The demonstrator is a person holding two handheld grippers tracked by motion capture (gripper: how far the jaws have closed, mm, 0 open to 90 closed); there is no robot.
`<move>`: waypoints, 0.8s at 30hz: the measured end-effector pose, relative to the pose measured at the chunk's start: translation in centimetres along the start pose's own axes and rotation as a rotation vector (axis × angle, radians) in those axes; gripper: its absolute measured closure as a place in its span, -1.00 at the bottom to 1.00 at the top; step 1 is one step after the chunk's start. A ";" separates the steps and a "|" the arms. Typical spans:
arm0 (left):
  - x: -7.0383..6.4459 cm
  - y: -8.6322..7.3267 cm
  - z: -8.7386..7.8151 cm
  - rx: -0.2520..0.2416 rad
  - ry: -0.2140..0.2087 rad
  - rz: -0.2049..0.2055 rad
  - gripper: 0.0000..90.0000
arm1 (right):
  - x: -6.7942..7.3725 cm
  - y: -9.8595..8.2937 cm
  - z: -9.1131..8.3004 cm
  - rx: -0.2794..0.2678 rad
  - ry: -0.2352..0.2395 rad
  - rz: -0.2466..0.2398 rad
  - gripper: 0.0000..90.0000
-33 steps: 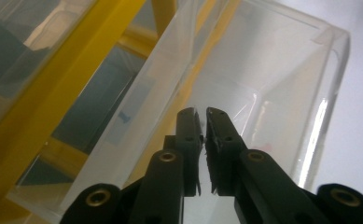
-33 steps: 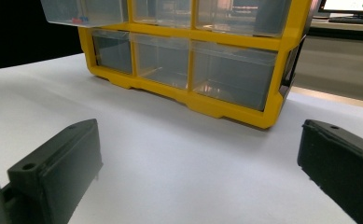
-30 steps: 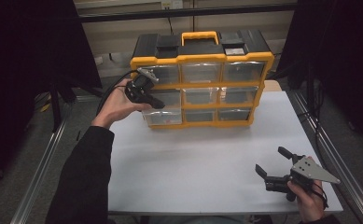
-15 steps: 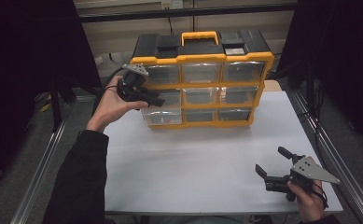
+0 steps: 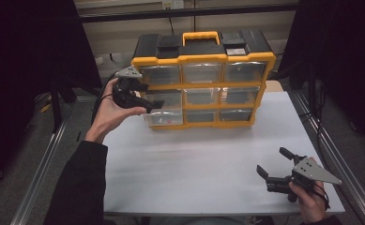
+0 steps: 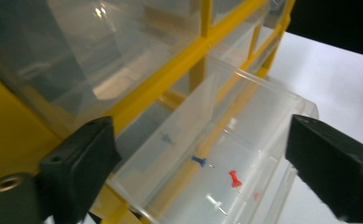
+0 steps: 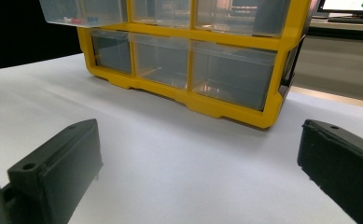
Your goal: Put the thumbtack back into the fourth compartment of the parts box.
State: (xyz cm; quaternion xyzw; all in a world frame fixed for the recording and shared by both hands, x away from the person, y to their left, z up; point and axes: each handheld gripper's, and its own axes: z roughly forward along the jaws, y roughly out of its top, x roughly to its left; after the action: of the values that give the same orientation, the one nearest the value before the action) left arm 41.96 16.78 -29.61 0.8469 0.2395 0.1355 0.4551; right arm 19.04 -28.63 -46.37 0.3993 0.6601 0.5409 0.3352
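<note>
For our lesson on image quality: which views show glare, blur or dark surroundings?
High view: dark surroundings, evenly lit white table. Left gripper view: glare on the clear plastic drawers of the yellow organiser, blurred near black claw. Right gripper view: own claw soft, cabinet sharper.

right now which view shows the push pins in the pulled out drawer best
The left gripper view: it looks down into the open clear drawer, where a blue pin, a red pin and a white pin lie apart. The right gripper view shows only red and blue smudges through the drawer front; in the high view they are too small to tell.
</note>
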 end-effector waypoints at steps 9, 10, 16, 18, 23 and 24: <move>-1.1 -1.7 -0.3 -0.075 0.015 0.059 -0.93 | 0.0 0.0 0.0 0.001 0.002 -0.002 -1.00; -1.2 -1.9 -0.5 -0.078 0.017 0.073 -0.93 | 0.0 0.0 0.0 0.001 0.002 -0.001 -1.00; -1.8 -3.5 -1.3 -0.163 0.059 0.030 -0.94 | 0.0 0.0 0.0 0.001 0.001 -0.001 -1.00; -1.8 -4.2 -1.5 -0.186 0.059 -0.002 -0.93 | 0.0 0.0 0.0 0.001 0.003 0.000 -1.00; -2.0 -5.9 -1.7 -0.231 0.082 -0.029 -0.94 | 0.0 0.0 0.0 0.004 0.004 -0.001 -1.00; -2.2 -6.3 -1.7 -0.244 0.091 -0.011 -0.94 | 0.0 0.0 0.0 0.004 0.004 0.001 -1.00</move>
State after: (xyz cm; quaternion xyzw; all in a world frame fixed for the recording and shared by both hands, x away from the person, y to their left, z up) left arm 37.59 19.82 -33.97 0.7769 0.2462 0.1993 0.5441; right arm 19.01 -28.62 -46.36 0.3993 0.6616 0.5405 0.3326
